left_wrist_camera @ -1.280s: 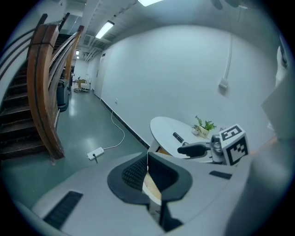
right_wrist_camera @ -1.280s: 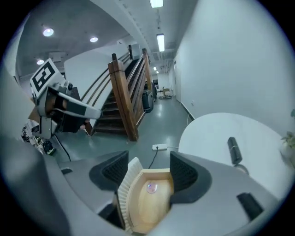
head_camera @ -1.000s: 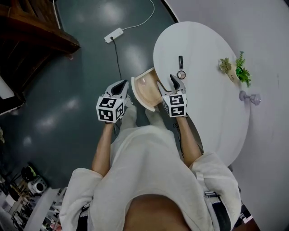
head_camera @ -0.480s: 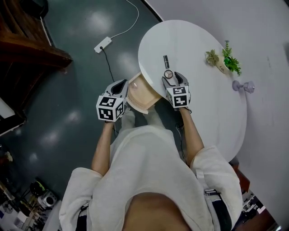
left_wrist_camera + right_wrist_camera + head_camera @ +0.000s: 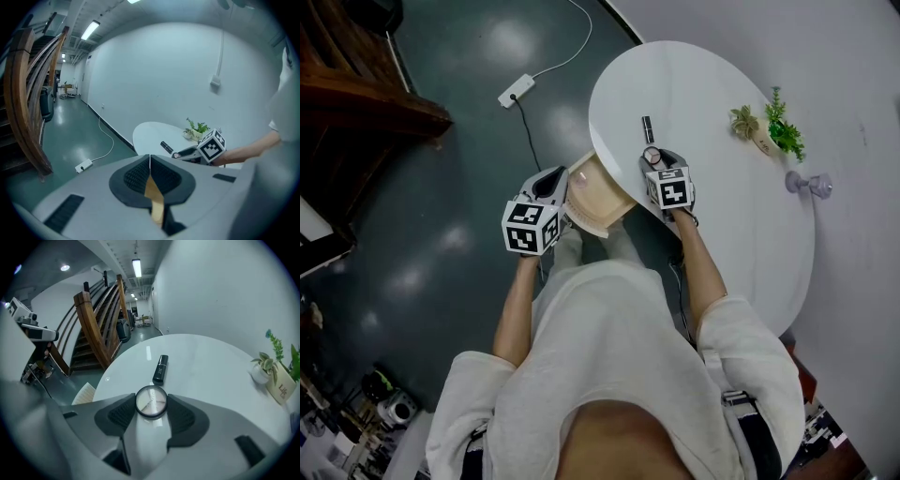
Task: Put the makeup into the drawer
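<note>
Far left, a power strip [image 5: 516, 91] and its cord lie on the floor, well clear. Left gripper [image 5: 551, 183] sits at the left rim of the open drawer [image 5: 602, 192], jaws together. A tan sliver shows behind the pads; I cannot tell if it is the drawer wall. Something small and pale lies in the drawer. The change: right gripper [image 5: 656, 159] has dropped onto the table [image 5: 722, 216] and its jaws have just been closing. The round compact [image 5: 151, 402] now sits between the pads, which look to meet its rim on both sides. So I judge the pick is made, with lift and carry left to the drawer still to do. The black tube [image 5: 160, 368] lies just beyond, apart. Potted plants [image 5: 769, 127] and a lilac knob-shaped thing [image 5: 809, 184] stand well off. The table edge overhangs the drawer's back, which I must clear.
</note>
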Tool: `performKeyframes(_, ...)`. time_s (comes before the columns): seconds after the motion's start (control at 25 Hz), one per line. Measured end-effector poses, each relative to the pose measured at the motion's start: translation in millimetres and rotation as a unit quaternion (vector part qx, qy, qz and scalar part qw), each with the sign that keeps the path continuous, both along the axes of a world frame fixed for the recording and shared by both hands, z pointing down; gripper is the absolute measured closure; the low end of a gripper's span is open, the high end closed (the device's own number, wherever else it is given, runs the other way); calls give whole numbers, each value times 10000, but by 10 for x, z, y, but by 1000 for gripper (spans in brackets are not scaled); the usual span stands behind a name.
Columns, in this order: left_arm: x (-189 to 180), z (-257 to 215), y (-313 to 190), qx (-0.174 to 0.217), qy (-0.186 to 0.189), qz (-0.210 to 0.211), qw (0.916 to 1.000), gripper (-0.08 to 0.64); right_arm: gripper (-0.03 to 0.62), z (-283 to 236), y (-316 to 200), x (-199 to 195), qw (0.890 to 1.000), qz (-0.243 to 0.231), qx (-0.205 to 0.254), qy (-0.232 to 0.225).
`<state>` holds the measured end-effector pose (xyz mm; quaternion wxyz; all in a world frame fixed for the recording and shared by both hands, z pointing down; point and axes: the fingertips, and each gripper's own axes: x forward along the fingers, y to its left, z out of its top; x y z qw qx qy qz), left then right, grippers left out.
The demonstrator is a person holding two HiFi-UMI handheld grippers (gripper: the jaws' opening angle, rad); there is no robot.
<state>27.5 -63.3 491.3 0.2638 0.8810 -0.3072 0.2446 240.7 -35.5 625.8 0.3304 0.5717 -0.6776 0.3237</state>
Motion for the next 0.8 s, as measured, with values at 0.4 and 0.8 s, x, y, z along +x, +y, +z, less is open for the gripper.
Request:
performKeyframes(0.4,-33,34,-15,-15,21,-74,10000,548,380,-59,-27,-48,9999,-128,72,-14)
performKeyframes(0.8,-299,65,-28,-6,-1,-419,9991,548,381,-512,-200,-791,9939,-772,725,-310)
